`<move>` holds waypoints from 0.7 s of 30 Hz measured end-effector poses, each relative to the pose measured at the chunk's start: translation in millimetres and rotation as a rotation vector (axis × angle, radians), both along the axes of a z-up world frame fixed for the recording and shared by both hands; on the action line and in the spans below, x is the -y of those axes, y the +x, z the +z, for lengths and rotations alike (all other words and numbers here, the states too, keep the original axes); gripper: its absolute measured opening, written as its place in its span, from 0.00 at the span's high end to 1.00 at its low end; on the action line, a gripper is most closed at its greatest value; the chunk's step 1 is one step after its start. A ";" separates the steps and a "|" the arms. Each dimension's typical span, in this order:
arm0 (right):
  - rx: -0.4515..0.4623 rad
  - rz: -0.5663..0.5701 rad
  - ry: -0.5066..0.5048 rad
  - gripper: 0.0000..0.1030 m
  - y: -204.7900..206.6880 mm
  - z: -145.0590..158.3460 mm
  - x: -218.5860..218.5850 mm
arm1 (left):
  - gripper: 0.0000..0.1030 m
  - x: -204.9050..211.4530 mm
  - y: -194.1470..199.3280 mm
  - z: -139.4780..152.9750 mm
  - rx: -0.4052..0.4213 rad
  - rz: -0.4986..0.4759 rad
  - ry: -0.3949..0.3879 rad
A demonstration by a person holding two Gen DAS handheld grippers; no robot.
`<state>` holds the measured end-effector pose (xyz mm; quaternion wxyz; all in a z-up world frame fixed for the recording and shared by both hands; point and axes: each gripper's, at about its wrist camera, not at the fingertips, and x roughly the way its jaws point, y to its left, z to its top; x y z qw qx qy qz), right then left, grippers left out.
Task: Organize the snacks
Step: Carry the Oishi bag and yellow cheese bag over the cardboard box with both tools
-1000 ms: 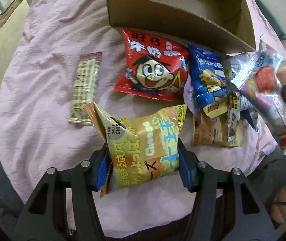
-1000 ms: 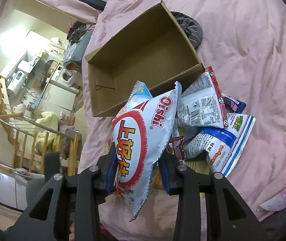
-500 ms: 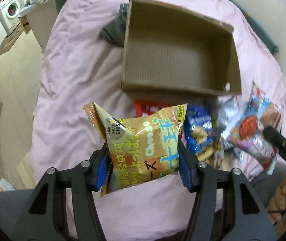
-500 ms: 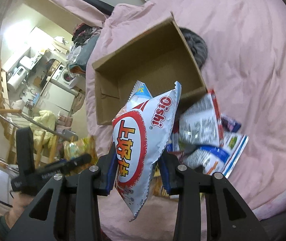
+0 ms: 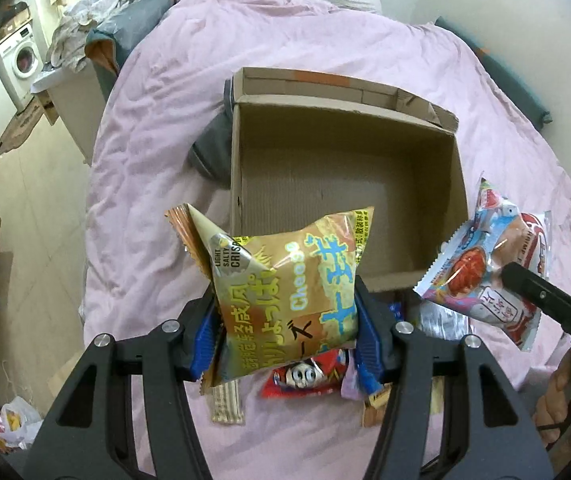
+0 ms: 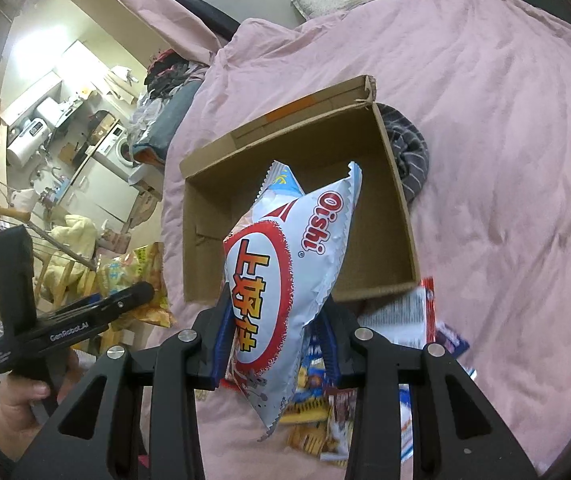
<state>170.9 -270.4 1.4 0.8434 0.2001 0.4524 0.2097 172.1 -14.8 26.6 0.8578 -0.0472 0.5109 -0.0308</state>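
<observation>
Both bags have risen off the bed since a second ago, and the cardboard box (image 5: pixel 345 184), then only partly in view beyond the heap, now lies whole beneath them.

Item one: yellow cheese snack bag (image 5: pixel 289 292), clamped at its lower half between the blue pads of the left gripper (image 5: pixel 289 336), held in the air over the box's near wall.

Item two: white-and-red Oishi bag (image 6: pixel 285 280), pinched the same way in the right gripper (image 6: pixel 273 344), hanging above the box's open mouth (its top corner leans toward the far wall).

Container: open-topped, bare inside as far as can be seen, resting on the pink bedcover (image 6: pixel 505 160), with a grey striped cloth (image 6: pixel 405 152) tucked against one side.

Remaining stock: a loose pile of packets (image 6: pixel 385 360) just outside the near wall, including a red one (image 5: pixel 305 376) under the left gripper.

Risks, as judged: both bags are puffy and slippery, gripped low, so either may slide out early and land on the pile. Two grippers converging on one opening may bump. A bag released over the near wall could catch the rim and tip outward.
</observation>
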 end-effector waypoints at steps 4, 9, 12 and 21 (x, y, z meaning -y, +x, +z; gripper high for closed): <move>0.009 0.010 -0.007 0.62 21.6 -2.4 -9.0 | 0.47 5.6 16.3 -7.2 0.004 0.001 0.006; 0.018 0.021 -0.021 0.62 48.3 -12.9 -21.0 | 0.47 16.1 33.7 -14.5 0.031 -0.012 0.039; 0.021 0.026 -0.039 0.62 56.7 -22.2 -25.5 | 0.47 22.6 43.6 -21.3 0.039 -0.021 0.058; -0.001 0.066 -0.102 0.62 69.6 -53.3 -32.4 | 0.47 33.4 59.5 -52.4 0.042 -0.050 0.102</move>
